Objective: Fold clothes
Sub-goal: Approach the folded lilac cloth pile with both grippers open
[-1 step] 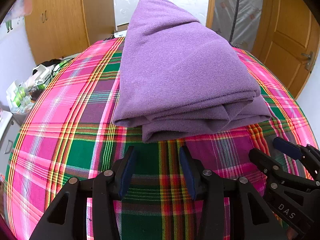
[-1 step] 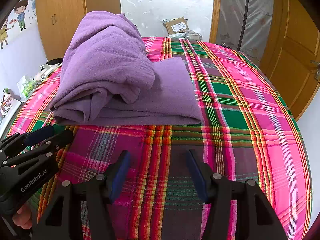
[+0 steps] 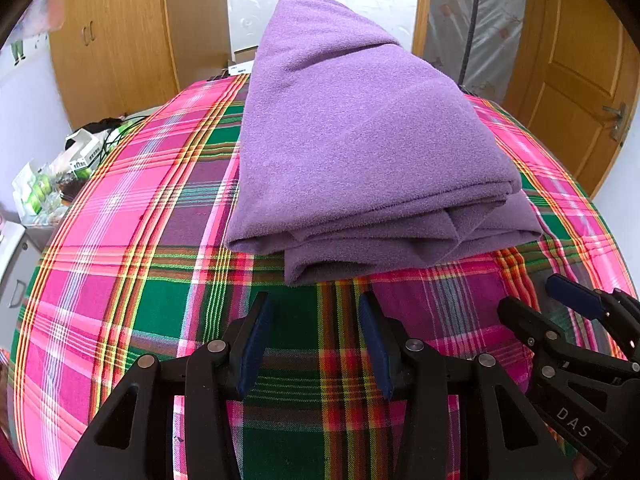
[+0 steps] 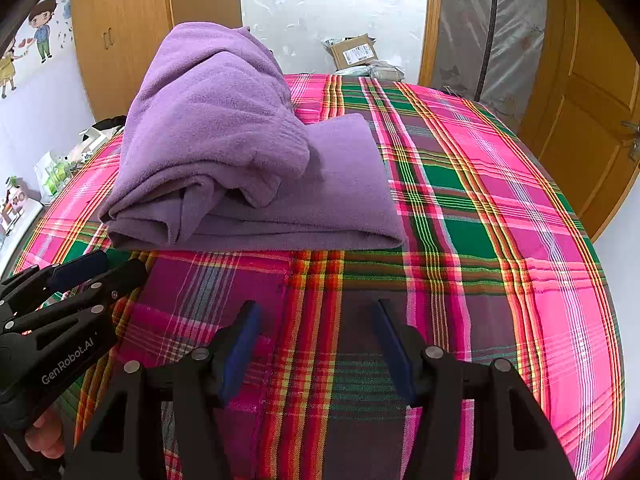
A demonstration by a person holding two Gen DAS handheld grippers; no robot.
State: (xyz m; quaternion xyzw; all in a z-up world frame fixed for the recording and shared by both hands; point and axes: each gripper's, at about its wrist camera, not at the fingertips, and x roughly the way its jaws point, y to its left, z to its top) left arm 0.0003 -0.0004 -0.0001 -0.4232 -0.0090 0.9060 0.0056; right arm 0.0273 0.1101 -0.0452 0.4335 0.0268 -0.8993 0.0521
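One purple garment seen folded on the bed; both tongs released.

The purple garment (image 3: 360, 152) was found bundled in layers on the plaid bedspread (image 4: 480, 208), just ahead of the left tongs (image 3: 316, 340) and the right tongs (image 4: 316, 344). Both were held agape, with nothing gripped. Folding was judged nearly done; a tidying of the loose upper lump, seen from the right wrist, was probably called for next. Counted: one garment, two tongs.

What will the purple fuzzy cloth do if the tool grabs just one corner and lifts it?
The purple cloth would probably flop and come unfolded, since its layers lie loose and rumpled. It looks thick and fleecy, so likely not slippery. It should not roll away.
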